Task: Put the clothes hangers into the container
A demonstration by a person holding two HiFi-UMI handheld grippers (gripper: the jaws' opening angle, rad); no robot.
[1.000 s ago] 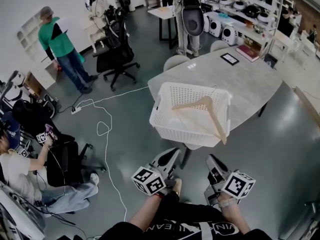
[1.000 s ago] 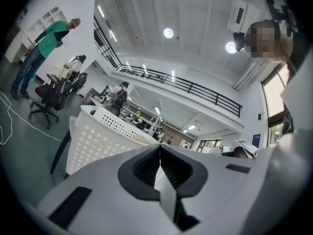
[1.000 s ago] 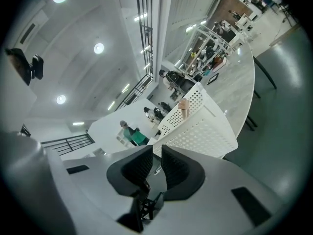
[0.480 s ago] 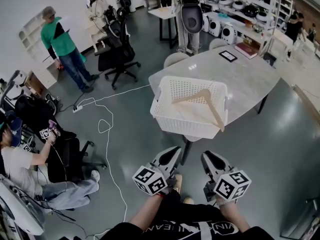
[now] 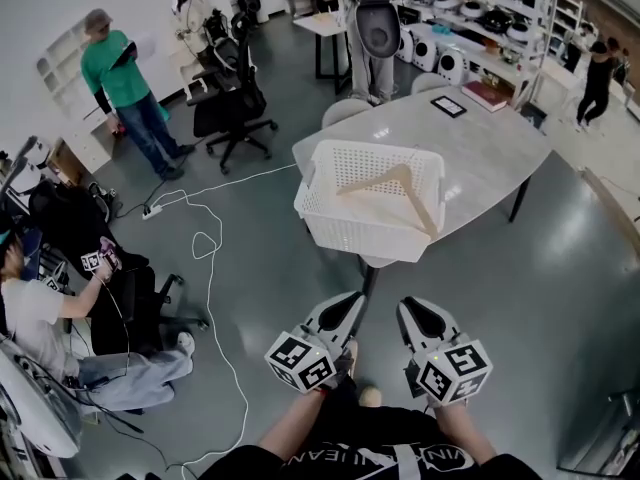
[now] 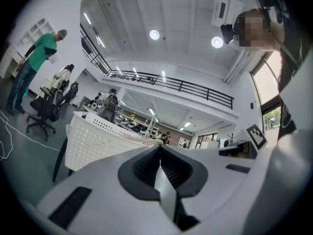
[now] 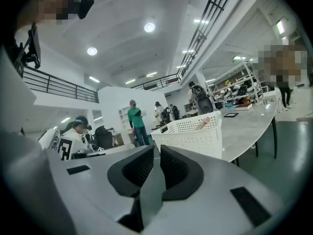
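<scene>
The left claw [image 5: 343, 306] and right claw [image 5: 413, 310] are both pinched closed, empty. The hanger [image 5: 402, 189] lies in the container [image 5: 345, 234] on the desk [image 5: 485, 148], at twelve o'clock, slightly nearer the right claw.

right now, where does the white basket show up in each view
Head view: the white basket sits just above centre, at the near end of the table.
Left gripper view: white basket left of centre, slightly below mid-height.
Right gripper view: white basket just right of centre.
Shared landmark: the person in the green top stands left of it in all three.
</scene>
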